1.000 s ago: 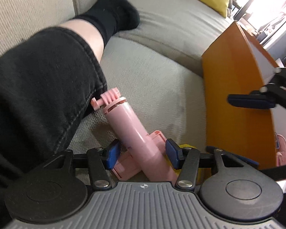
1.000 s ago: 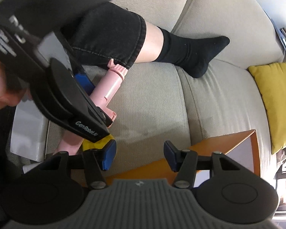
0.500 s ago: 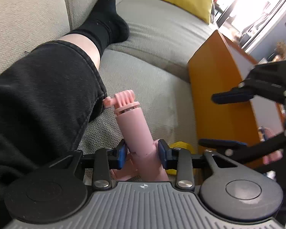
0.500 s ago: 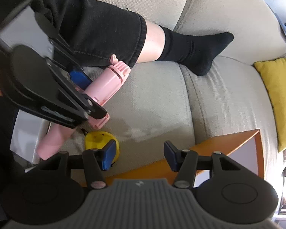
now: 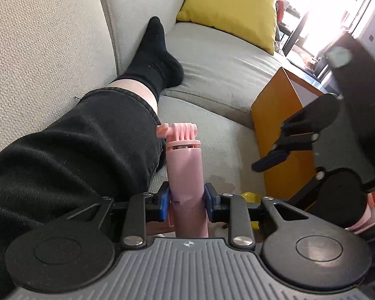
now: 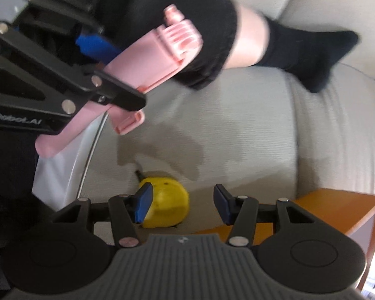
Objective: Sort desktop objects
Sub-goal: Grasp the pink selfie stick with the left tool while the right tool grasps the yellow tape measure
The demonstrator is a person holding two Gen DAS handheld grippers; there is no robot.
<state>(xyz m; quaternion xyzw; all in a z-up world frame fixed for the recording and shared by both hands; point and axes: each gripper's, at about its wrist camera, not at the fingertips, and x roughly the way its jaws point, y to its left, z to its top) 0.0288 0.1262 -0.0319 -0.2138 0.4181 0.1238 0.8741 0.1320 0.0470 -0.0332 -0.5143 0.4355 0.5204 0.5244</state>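
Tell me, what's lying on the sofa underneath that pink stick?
Under the lifted pink stick lie bare sofa cushion, a yellow object and a white sheet's edge. The left gripper hides the rest.

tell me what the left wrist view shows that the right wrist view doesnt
Only the left wrist view shows the whole yellow cushion and the bright window behind it. Only the right wrist view shows the yellow object clearly, lying on the sofa just ahead of the open right gripper. Both show the left gripper shut on the pink handle, the orange box and the black sock.
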